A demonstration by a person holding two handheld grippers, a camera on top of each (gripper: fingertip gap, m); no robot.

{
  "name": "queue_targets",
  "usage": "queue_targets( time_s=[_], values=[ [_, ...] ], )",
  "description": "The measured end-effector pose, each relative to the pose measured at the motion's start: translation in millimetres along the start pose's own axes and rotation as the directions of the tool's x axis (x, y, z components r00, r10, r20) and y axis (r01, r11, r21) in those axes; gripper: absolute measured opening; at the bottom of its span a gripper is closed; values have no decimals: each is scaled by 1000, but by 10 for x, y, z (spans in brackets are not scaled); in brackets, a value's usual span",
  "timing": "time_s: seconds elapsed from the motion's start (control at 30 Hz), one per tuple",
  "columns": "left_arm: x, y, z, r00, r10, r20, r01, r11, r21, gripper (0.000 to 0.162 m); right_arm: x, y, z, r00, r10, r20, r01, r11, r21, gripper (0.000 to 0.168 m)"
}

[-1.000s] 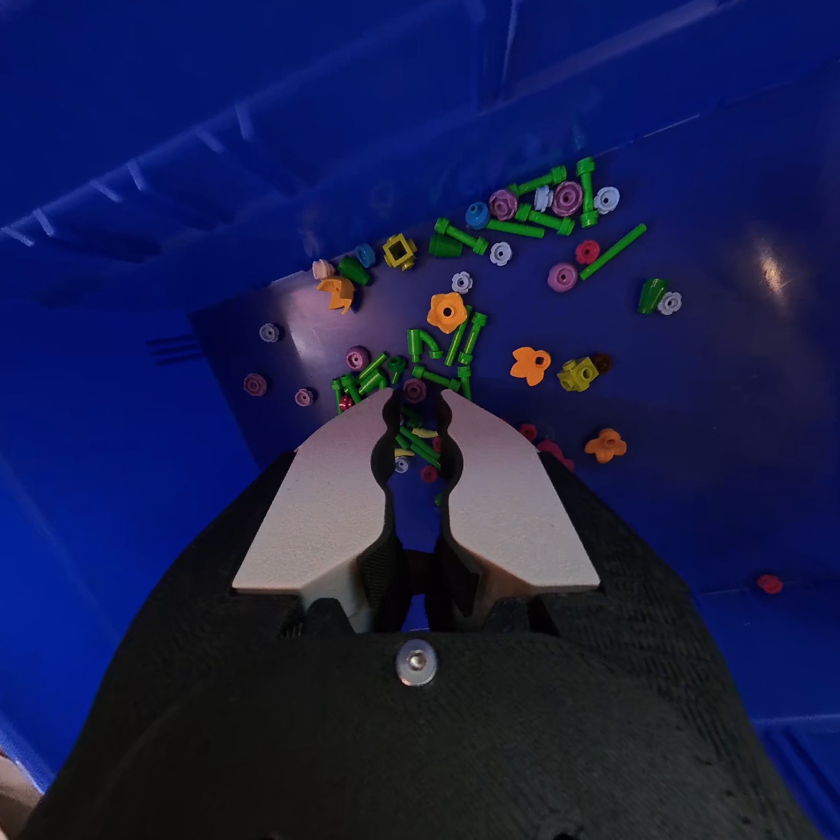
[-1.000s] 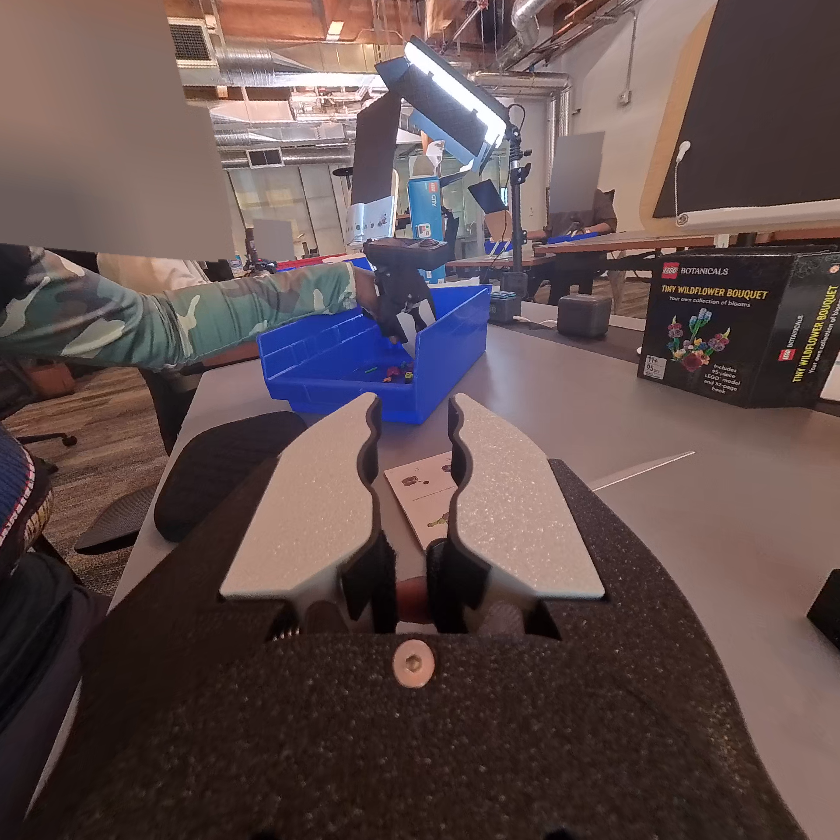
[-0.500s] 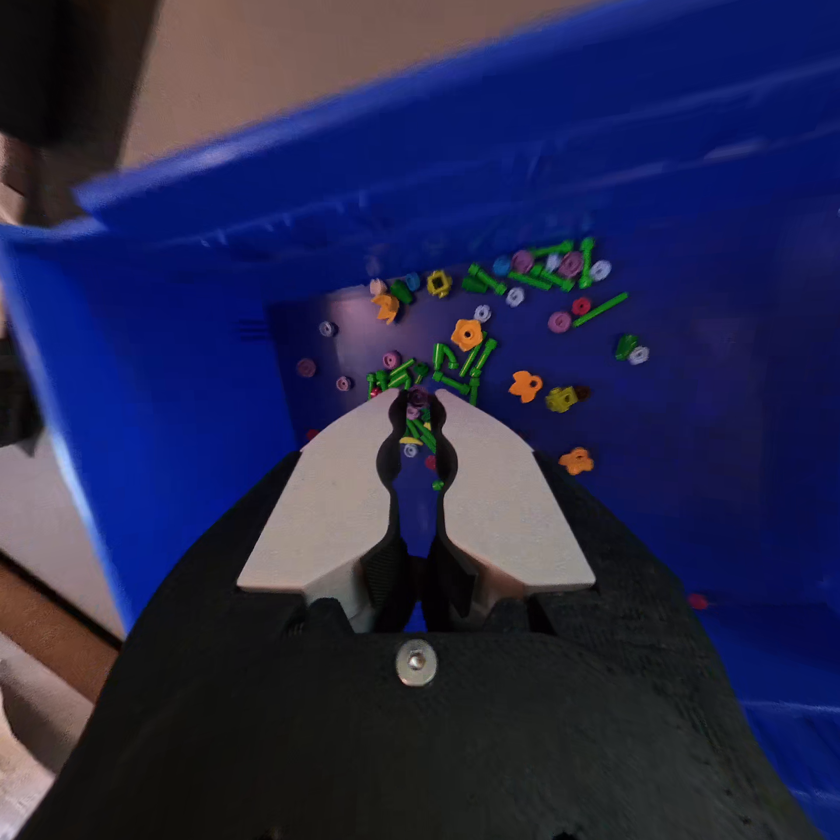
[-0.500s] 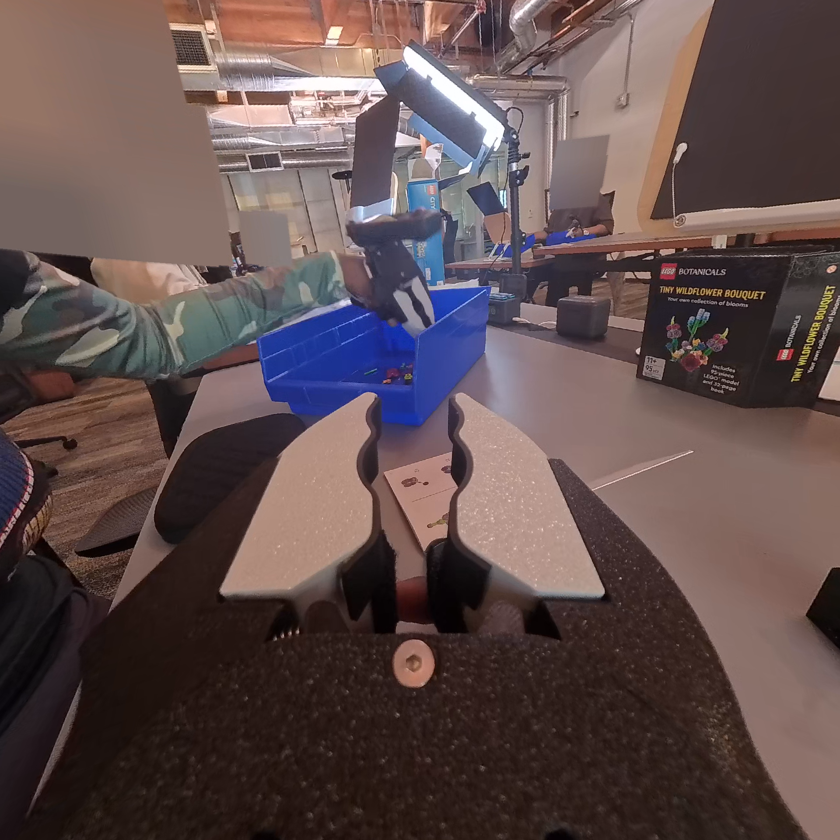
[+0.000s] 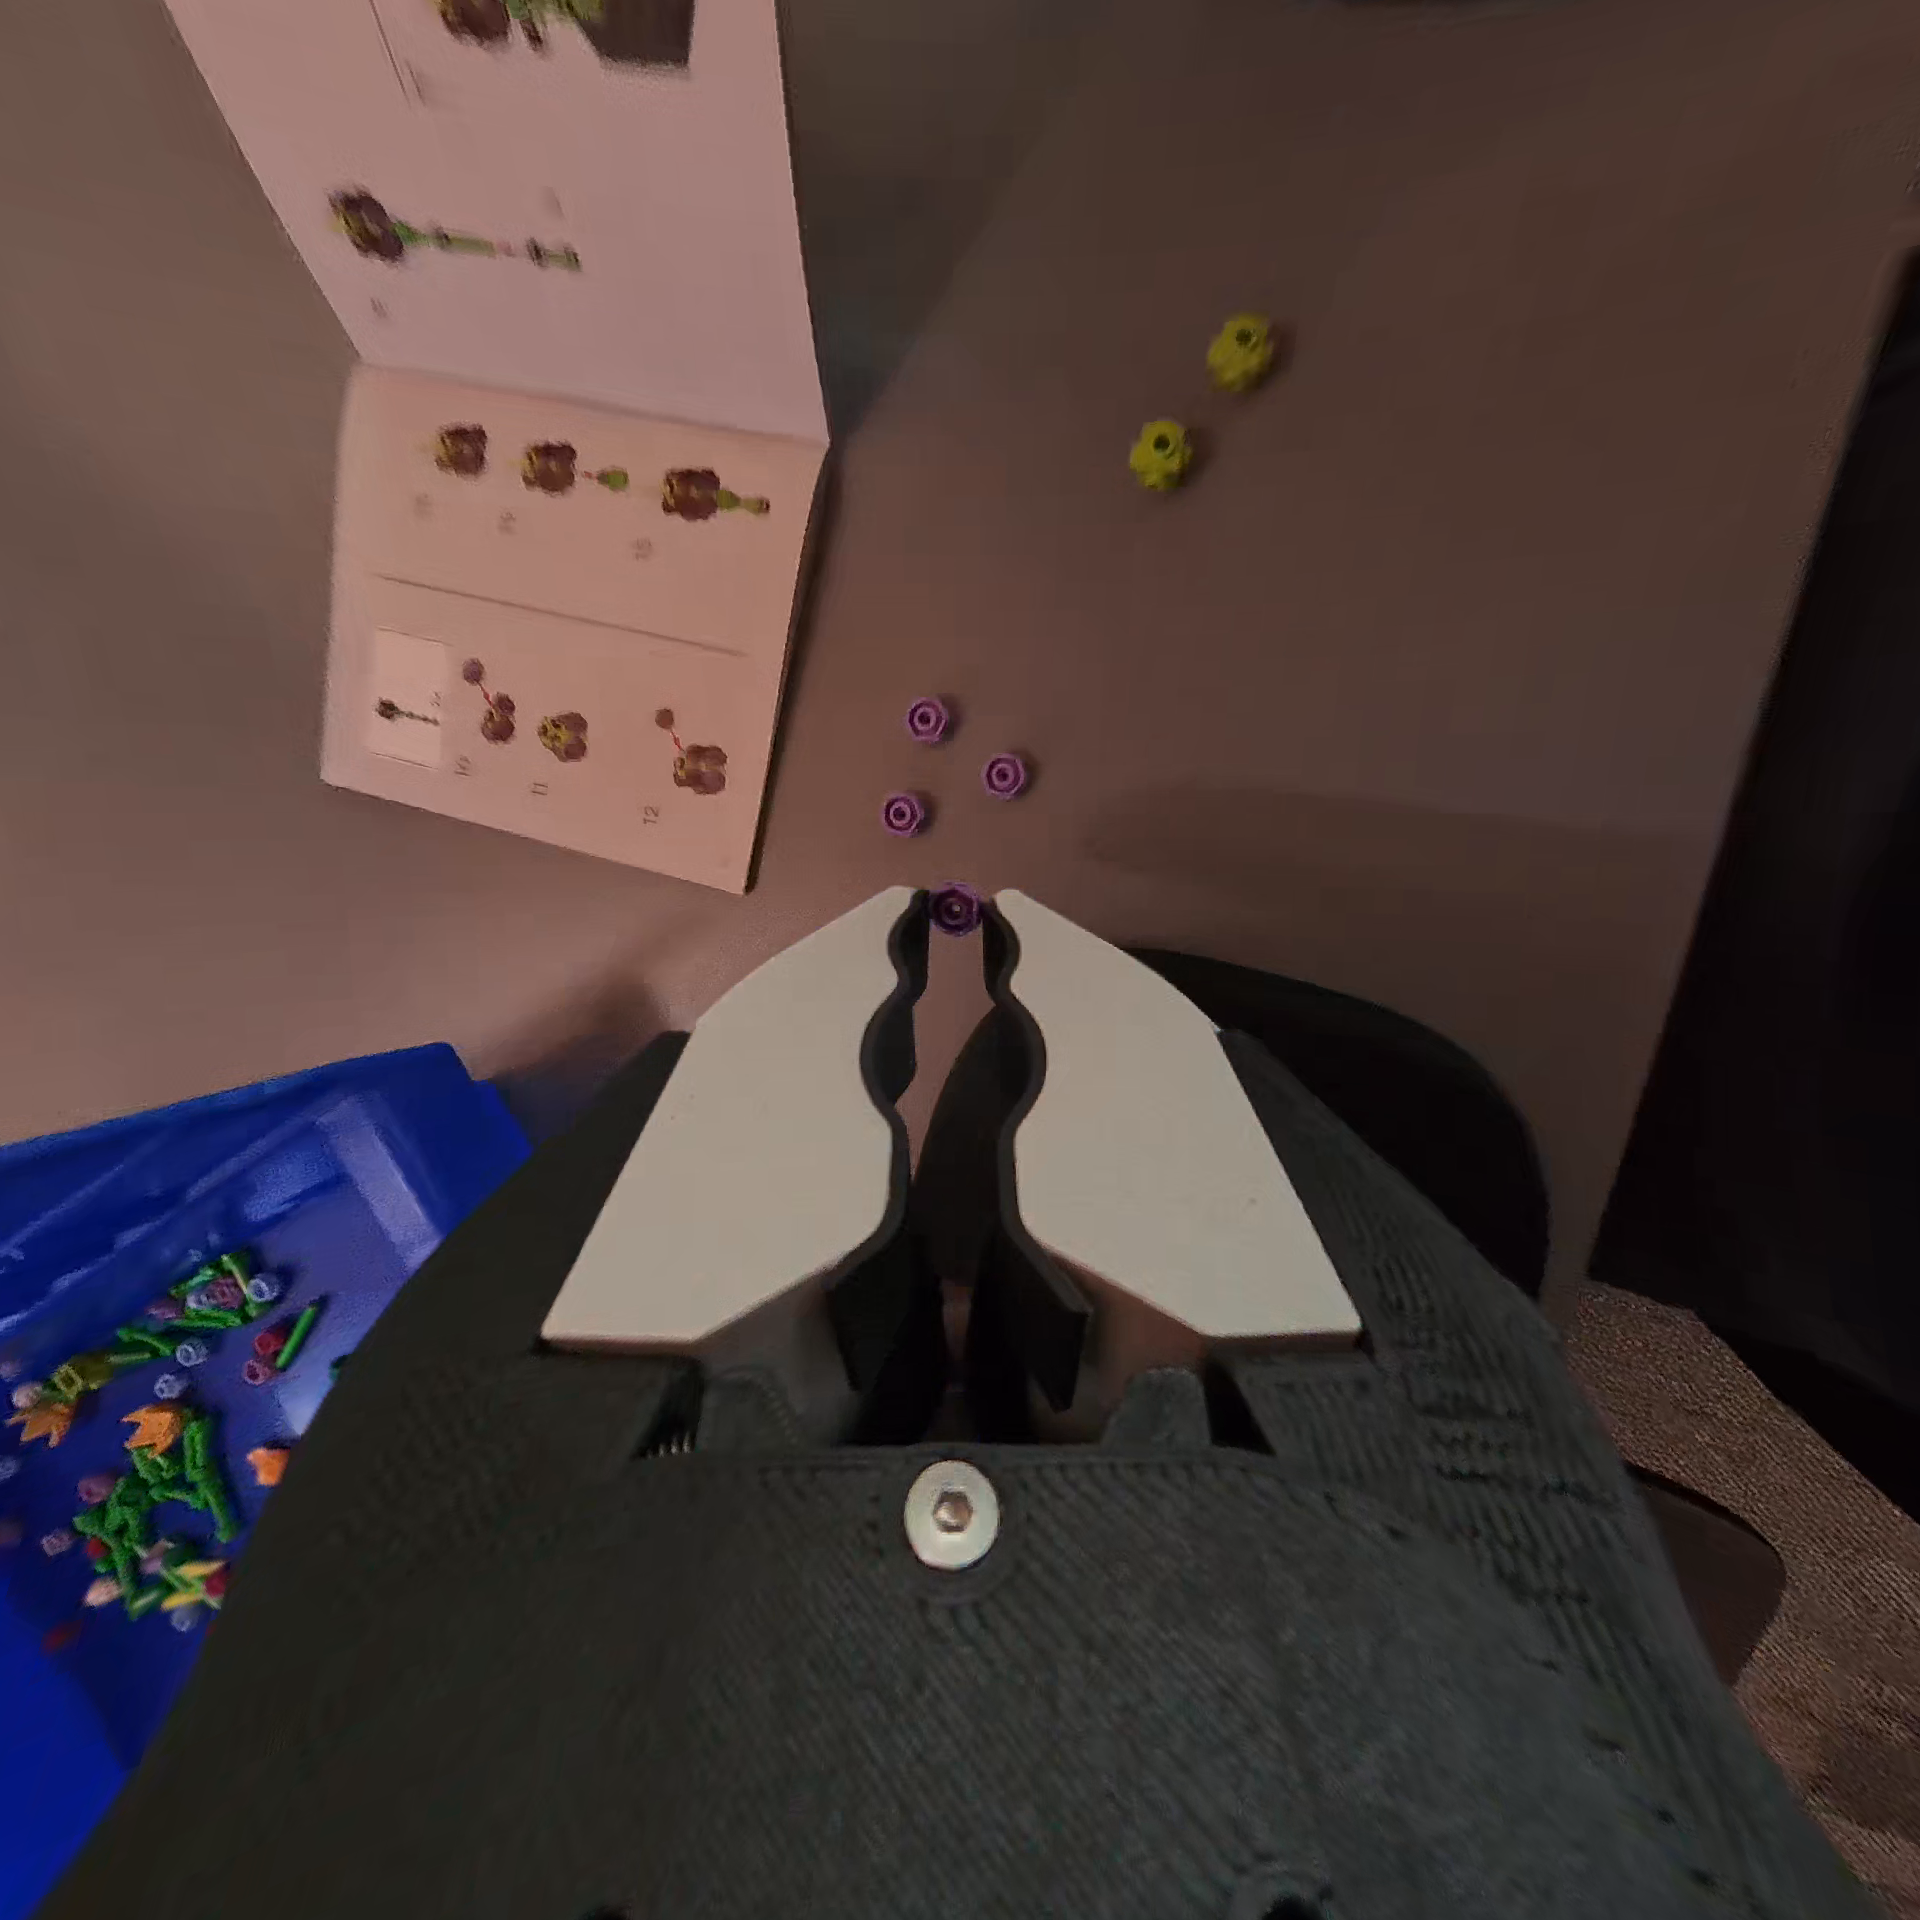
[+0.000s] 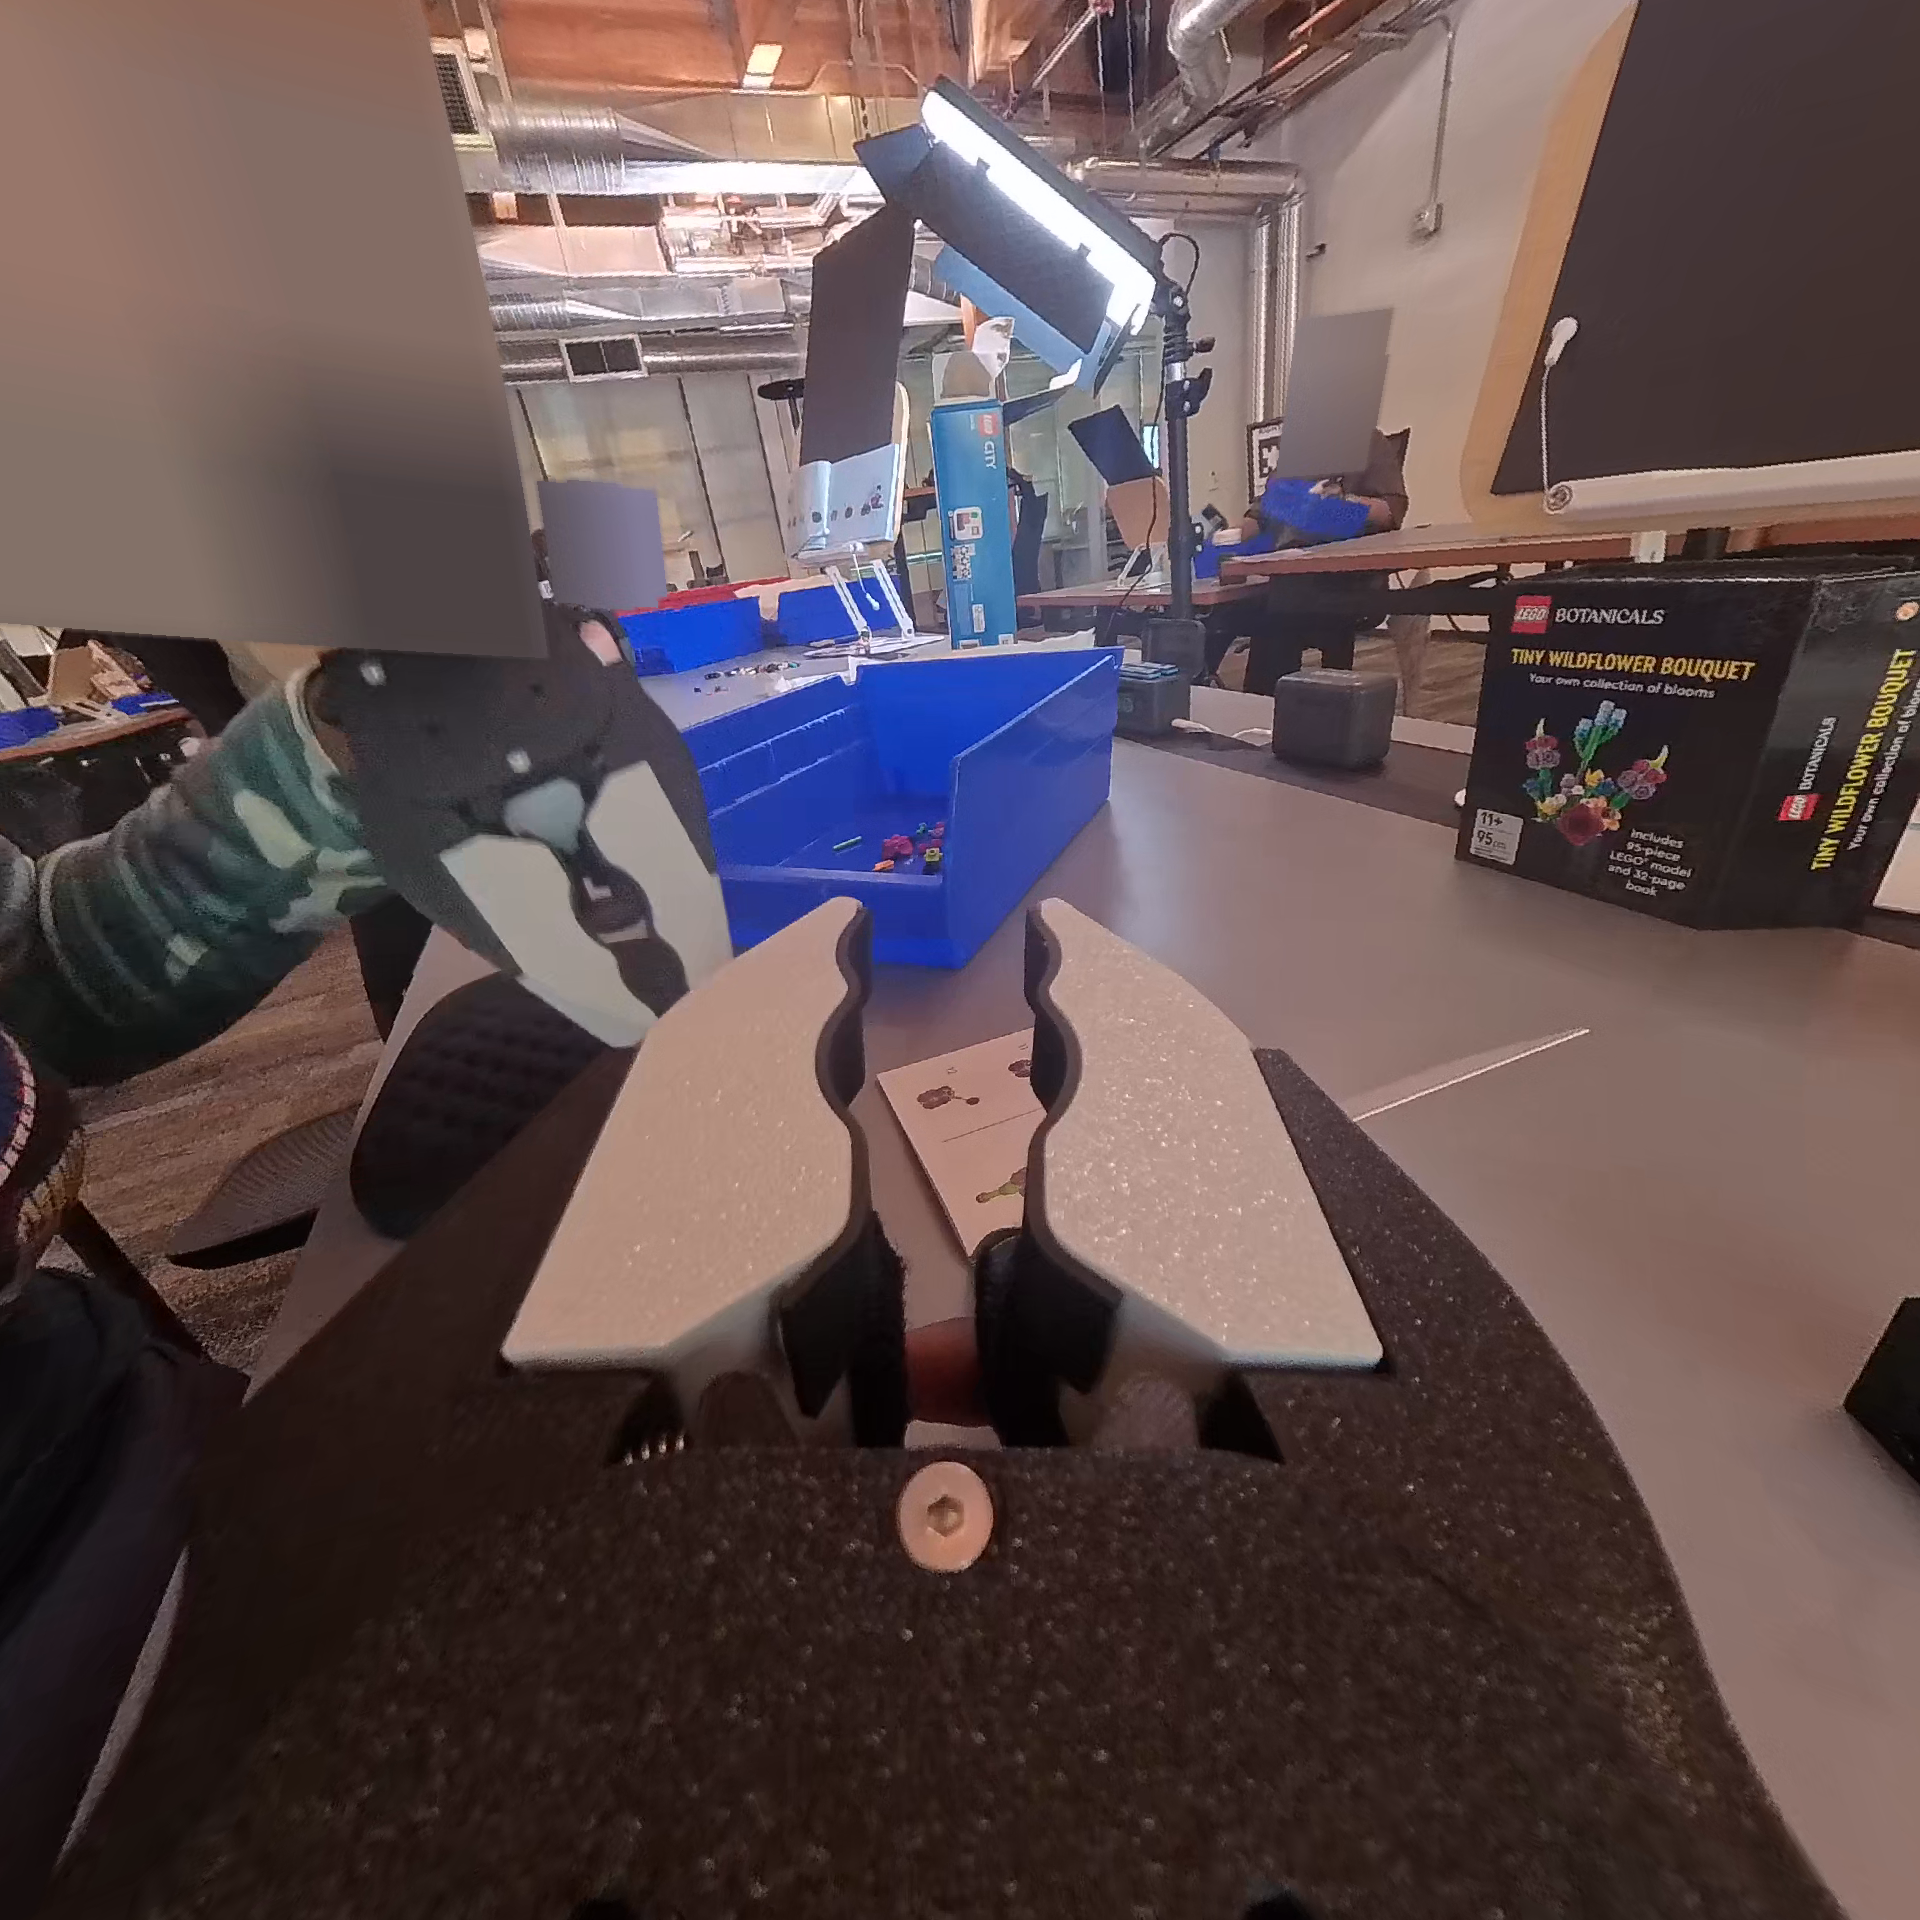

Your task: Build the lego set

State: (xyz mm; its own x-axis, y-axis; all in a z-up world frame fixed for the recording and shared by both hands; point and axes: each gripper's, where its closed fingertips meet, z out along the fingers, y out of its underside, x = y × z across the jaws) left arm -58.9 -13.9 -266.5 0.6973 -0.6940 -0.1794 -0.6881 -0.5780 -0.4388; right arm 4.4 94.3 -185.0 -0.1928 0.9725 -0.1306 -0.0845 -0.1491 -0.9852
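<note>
a lit panel lamp (image 6: 1039,197) on a black stand (image 6: 1177,499) rises behind the grey tabletop (image 6: 1558,1195). a dark cube (image 6: 1333,717) sits near the far edge, and a black chair (image 6: 468,1101) stands at the left.

Each of the two tongs is built alike: a wide black body with a coarse, ribbed printed texture and a single silver hex-socket screw set on its midline near 6 o'clock of the fingers. From that body spring two pale grey fingers, flat-topped with angled outer shoulders, their inner edges lined in black and cut in a wavy, scalloped profile. On the left tongs (image 5: 954,902) a small coil spring shows at the base of the finger on the 9 o'clock side; the right tongs (image 6: 943,935) have a grainier, speckled finish. In the right wrist view, at 9 o'clock, a green-and-white camouflage sleeve (image 6: 177,883) runs up behind the left tongs.
</note>
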Motion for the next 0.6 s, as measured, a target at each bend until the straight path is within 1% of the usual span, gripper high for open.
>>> queue_targets(
  time_s=[0.07,0.13,0.3,0.4,0.43,0.5,0.6],
  values=[
    [13,103,178,1000,-29,2,29,998,-57,10,-3,2,1,1000,-4,0,4,1000,-1,28],
    [87,125,276,998,-50,-47,47,997,-61,10,0,-6,-4,1000,-4,-3,4,1000,5,28],
    [131,74,357,993,-74,-93,70,997,-41,10,10,-18,-13,1000,2,-6,-2,1000,14,28],
    [154,86,396,991,-70,-110,63,996,-64,11,7,-12,-9,1000,2,-4,-2,1000,10,28],
    [153,96,405,991,-68,-111,60,996,-73,12,8,-10,-9,1000,3,-4,-3,1000,9,28],
    [154,89,402,991,-73,-115,65,995,-74,21,8,-11,-10,1000,4,-4,-4,1000,10,28],
    [145,107,373,991,-85,-107,77,994,-78,25,8,-13,-13,1000,4,-4,-3,1000,12,28]
  ],
)
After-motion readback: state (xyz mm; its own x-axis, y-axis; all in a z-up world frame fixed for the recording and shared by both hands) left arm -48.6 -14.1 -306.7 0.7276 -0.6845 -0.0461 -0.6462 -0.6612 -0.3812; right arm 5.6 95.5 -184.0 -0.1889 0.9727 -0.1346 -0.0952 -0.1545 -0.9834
